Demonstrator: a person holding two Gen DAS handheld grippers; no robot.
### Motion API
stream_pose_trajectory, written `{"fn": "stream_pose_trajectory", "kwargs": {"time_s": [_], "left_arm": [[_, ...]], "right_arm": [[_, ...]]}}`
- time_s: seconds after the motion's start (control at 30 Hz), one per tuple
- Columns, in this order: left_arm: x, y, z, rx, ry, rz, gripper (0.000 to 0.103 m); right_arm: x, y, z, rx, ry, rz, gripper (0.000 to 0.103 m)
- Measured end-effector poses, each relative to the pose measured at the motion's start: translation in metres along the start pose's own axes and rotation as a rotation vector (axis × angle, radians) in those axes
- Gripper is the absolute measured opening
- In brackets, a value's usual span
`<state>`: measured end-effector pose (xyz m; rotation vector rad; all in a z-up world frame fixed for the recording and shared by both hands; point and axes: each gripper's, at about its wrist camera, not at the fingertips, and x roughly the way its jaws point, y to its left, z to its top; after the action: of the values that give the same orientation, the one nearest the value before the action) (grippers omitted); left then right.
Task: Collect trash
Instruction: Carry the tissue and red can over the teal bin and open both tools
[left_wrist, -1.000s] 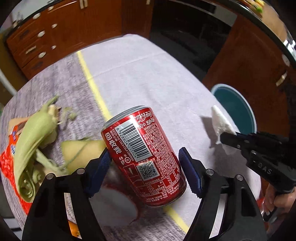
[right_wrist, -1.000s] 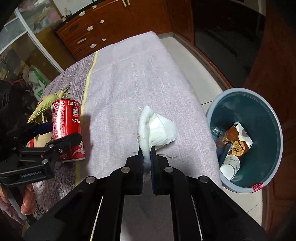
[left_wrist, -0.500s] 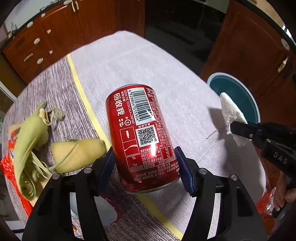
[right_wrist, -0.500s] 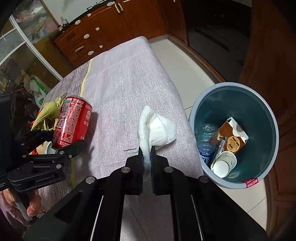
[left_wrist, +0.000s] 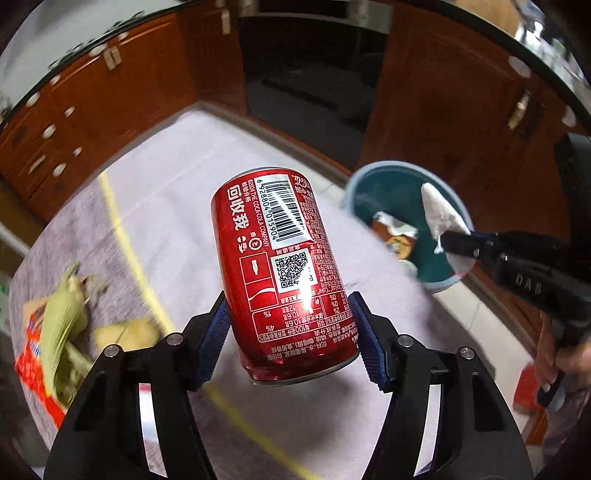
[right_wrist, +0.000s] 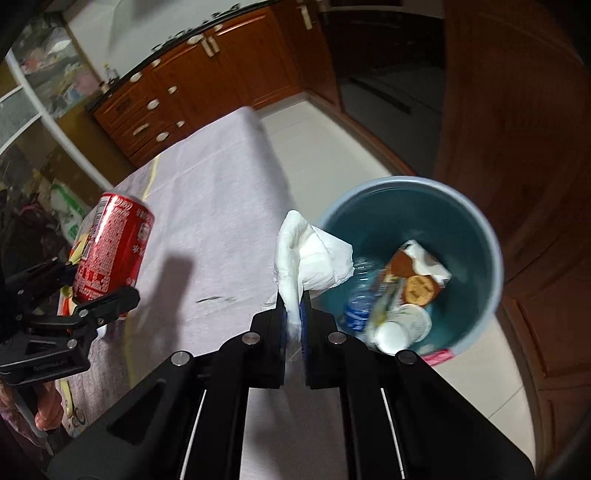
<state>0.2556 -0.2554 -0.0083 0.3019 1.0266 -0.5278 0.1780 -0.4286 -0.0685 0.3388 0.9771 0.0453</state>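
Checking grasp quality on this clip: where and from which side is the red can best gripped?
Grip the red can across its round side wall near the bottom end, coming from below its base, as the left gripper does now. The straight wall gives the flat pads two opposite contact lines; the rims taper and would slip. The can sits tilted in the jaws, so a grip nearer mid-height might hold steadier.

Dim indoor light; glare streaks the red can (left_wrist: 282, 266); motion blur smears the corn husks (left_wrist: 66, 325) at 8 o'clock; fisheye edges bend, corners black
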Motion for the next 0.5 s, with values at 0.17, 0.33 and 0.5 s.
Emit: {"fn": "stream_pose_trajectory", "kwargs": {"time_s": [0.17,0.33,0.5], "left_arm": [[0.022,-0.039,0.028,0.062,0.004,-0.097,0.065],[0.053,-0.071,0.05,0.108,0.036,-0.174,0.065],[0.089,-0.1,0.063,0.149,0.084,-0.216,0.065]], "right_arm": [[-0.01,-0.056,0.006,0.089,0.0,-0.073,0.006],[-0.012,-0.087,0.008,0.136,0.006,-0.116,0.006],[-0.001,-0.103,0.009,0.152,0.036,-0.133,0.006]]}}
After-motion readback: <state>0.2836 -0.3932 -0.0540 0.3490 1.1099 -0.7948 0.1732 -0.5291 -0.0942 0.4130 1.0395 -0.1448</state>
